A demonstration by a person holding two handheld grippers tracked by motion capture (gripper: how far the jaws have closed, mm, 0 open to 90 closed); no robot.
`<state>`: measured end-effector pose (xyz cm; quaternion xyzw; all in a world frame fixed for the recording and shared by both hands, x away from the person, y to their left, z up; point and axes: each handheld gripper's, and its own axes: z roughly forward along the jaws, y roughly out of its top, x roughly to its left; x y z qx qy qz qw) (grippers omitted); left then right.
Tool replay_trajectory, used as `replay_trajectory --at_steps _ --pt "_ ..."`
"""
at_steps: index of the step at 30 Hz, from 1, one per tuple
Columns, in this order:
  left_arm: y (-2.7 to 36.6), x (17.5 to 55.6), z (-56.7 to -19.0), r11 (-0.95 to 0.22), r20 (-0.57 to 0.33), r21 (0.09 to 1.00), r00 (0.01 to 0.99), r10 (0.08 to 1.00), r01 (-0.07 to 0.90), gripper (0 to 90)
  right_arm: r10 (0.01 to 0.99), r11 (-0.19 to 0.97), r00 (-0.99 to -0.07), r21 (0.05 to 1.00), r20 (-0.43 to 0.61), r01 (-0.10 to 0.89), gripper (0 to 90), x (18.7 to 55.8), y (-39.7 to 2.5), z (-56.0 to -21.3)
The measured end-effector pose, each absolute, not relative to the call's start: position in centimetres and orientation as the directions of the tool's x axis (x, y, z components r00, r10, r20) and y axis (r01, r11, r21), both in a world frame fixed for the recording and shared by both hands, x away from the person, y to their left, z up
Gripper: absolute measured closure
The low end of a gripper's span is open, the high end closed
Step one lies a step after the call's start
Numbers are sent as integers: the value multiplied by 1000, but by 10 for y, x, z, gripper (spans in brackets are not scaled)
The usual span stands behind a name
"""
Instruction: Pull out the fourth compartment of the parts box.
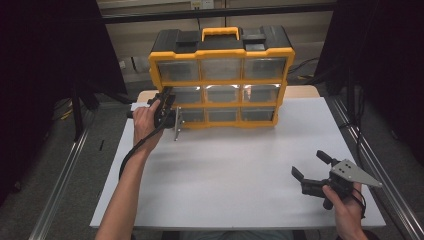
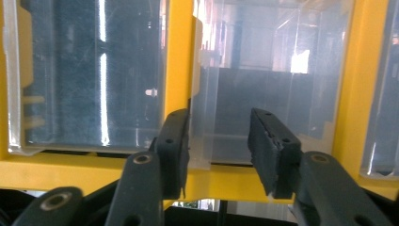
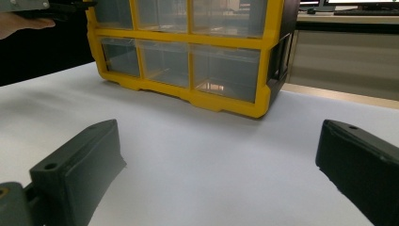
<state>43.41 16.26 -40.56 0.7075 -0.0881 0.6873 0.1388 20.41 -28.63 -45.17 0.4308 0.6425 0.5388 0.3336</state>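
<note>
A yellow-and-black organizer (image 1: 220, 75) with clear drawers stands upright at the back of the white table (image 1: 225, 170). My left gripper (image 1: 167, 107) is at the organizer's left side, level with the lower drawers. In the left gripper view it (image 2: 219, 141) is open, its jaws set either side of the lower front of a clear drawer (image 2: 263, 70), the left jaw close to the yellow divider. My right gripper (image 1: 310, 165) is held open over the table's front right with nothing in it. From the right gripper view, the organizer (image 3: 188, 40) is well beyond the open jaws (image 3: 216, 155).
Black curtains hang at both sides. Metal rails run along the floor beside the table. A wooden surface edge shows behind the organizer. Bare white tabletop lies between the organizer and the right gripper.
</note>
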Motion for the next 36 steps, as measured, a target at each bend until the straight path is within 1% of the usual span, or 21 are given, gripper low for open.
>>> replay_trajectory --at_steps 4,10,12,13,14,21,26,28,32,34,36 --pt "163 433 -404 -951 998 68 37 60 -300 633 912 44 -407 979 41 198 5 204 -286 -452" --pt "162 433 -400 -953 998 58 24 53 -299 721 912 48 -409 979 38 199 5 205 -285 -452" --pt "162 433 -402 -951 996 87 25 83 -298 737 912 46 -409 979 40 197 5 205 -285 -452" --pt "162 433 -402 -951 996 87 25 83 -298 748 912 46 -409 979 40 197 5 205 -285 -452" --pt "162 432 -400 -956 998 67 21 63 -285 759 912 46 -407 979 40 200 5 205 -286 -452" --pt "162 432 -400 -955 998 55 18 52 -291 786 912 46 -408 979 41 201 5 205 -286 -452" --pt "162 432 -400 -955 999 46 13 44 -293 788 912 47 -407 979 39 199 5 205 -286 -452" --pt "161 432 -400 -951 998 60 14 58 -303 788 913 48 -406 979 37 197 5 204 -286 -452" --pt "161 431 -400 -953 998 60 13 59 -297 789 914 48 -404 980 35 194 5 204 -287 -452" --pt "161 430 -398 -953 999 40 -1 42 -301 790 913 46 -406 980 38 194 5 204 -286 -452" --pt "162 430 -399 -954 999 49 6 49 -297 791 913 47 -406 980 36 193 5 204 -287 -452"
